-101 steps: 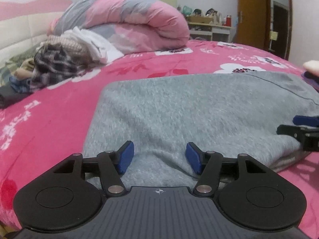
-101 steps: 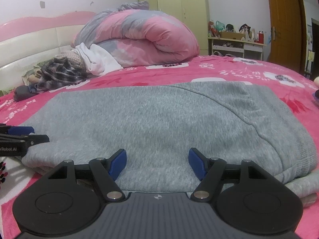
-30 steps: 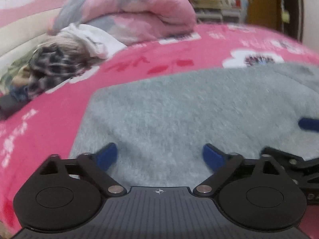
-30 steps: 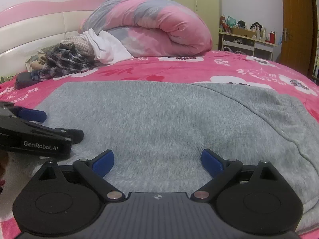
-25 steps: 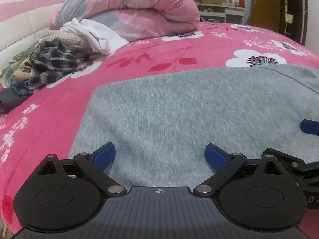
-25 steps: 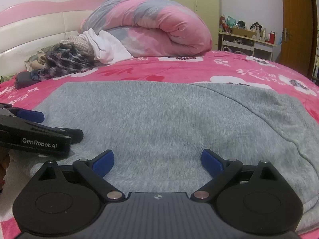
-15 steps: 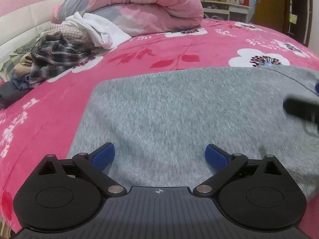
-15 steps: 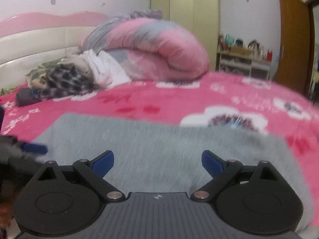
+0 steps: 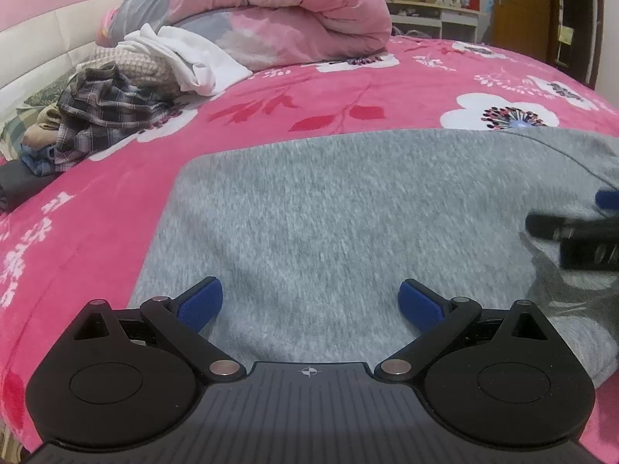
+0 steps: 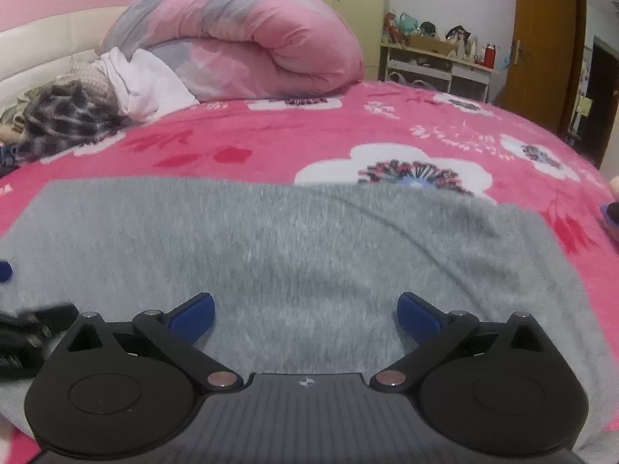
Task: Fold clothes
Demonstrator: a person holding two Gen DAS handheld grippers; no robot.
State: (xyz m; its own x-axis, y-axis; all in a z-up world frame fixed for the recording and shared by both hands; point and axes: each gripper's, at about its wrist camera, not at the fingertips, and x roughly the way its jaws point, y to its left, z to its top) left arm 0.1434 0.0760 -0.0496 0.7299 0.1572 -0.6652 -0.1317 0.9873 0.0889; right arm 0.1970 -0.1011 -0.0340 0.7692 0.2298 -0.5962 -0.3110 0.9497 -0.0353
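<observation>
A grey knitted garment (image 9: 348,216) is spread flat on the bed (image 9: 309,92), which is covered by a pink floral sheet. It appears already folded once, because a doubled edge is seen at its right side in the right wrist view, and a seam runs across its upper right part.

The left gripper (image 9: 310,303) is held over the near edge of the garment with its blue pads wide apart; nothing is held between them. The right gripper (image 10: 305,315) is held in the same way, also spread wide and empty, above the near part of the garment. Each gripper is seen at the border of the other view, so they are near to each other.

It is judged that one fold is finished and the next one is not yet begun. For the next move, the near edge or one end of the garment must be taken by both grippers and carried over the other half.

A pile of unfolded clothes (image 9: 100,104) and a rolled quilt (image 9: 271,15) are lying at the far side of the bed, well apart from the garment.
</observation>
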